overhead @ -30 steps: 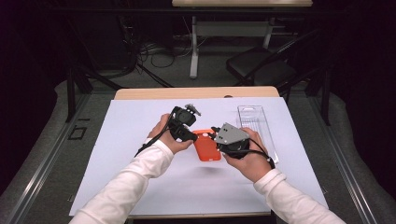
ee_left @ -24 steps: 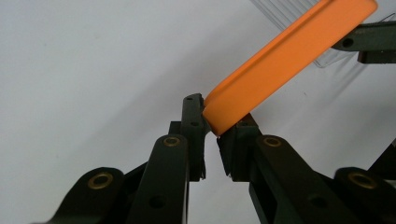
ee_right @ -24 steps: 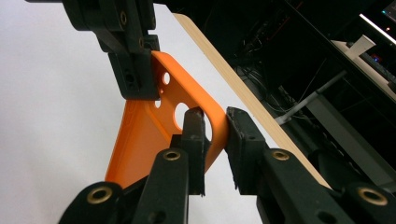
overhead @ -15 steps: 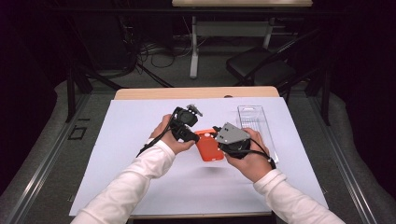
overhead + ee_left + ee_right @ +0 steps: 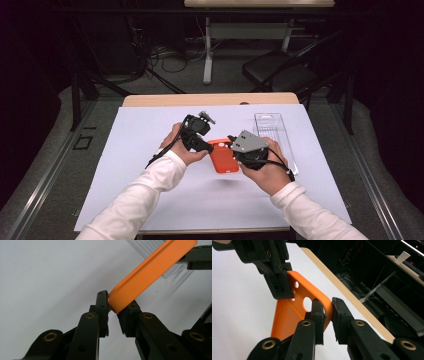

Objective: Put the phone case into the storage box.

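An orange phone case point(image 5: 223, 156) hangs over the white sheet between both grippers. My left gripper point(image 5: 202, 145) pinches one corner of it. In the left gripper view the jaws point(image 5: 117, 305) clamp that rounded corner of the case point(image 5: 150, 272); they have just been opening slightly with the corner still between them. My right gripper point(image 5: 235, 150), with its grey plate on top, holds the opposite end. In the right gripper view its jaws point(image 5: 327, 307) have just been closing on the case point(image 5: 287, 312) rim near the camera holes, and the left gripper point(image 5: 277, 277) grips the far corner.
A clear plastic tray point(image 5: 272, 132) lies on the white sheet point(image 5: 130, 165) just right of the hands. The wooden table edge point(image 5: 210, 99) runs along the back. A dark chair point(image 5: 280, 75) and cables stand beyond the table.
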The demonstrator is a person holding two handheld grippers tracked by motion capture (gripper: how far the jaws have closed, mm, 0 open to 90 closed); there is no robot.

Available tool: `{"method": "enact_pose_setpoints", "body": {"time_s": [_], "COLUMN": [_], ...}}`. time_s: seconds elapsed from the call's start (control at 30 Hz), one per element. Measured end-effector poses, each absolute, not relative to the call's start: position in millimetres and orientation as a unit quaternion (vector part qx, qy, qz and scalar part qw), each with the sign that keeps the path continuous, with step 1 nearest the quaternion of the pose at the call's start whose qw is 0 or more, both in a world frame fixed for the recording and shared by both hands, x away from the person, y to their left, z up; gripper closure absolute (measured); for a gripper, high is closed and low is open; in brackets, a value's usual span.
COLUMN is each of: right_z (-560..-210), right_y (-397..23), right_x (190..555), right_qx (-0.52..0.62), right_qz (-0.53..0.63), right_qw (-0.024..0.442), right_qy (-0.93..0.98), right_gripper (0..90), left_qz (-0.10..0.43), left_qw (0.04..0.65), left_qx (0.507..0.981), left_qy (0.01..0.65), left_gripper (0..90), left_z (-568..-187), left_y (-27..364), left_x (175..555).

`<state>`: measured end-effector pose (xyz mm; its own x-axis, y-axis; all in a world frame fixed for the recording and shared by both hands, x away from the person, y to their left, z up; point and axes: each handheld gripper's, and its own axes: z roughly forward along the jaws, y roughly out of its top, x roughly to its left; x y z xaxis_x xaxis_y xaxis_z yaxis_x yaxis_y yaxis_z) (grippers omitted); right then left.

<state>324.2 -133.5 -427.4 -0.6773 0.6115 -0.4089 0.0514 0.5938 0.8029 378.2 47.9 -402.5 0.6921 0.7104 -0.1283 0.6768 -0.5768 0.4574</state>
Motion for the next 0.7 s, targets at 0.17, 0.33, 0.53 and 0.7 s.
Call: {"method": "enact_pose_setpoints", "body": {"time_s": [0.17, 0.33, 0.53, 0.7], "right_z": [-427.1, -426.8, -427.1, -427.2], "right_y": [-133.0, -135.1, -137.9, -141.0], "right_x": [324.8, 326.7, 329.1, 331.6], "right_qx": [0.205, 0.212, 0.219, 0.221], "right_qz": [0.405, 0.408, 0.410, 0.415], "right_qw": [0.346, 0.337, 0.327, 0.318], "right_qy": [0.821, 0.822, 0.823, 0.823], "right_gripper": [80.8, 80.8, 80.8, 80.8], "left_qz": [0.039, 0.041, 0.050, 0.056], "left_qw": [0.245, 0.255, 0.267, 0.280], "left_qx": [0.888, 0.889, 0.888, 0.888], "left_qy": [0.386, 0.379, 0.371, 0.361], "left_gripper": [75.2, 71.1, 63.7, 58.6], "left_z": [-402.5, -403.0, -405.1, -405.6], "left_y": [49.7, 53.3, 58.9, 63.4], "left_x": [378.7, 378.4, 377.8, 376.5]}}
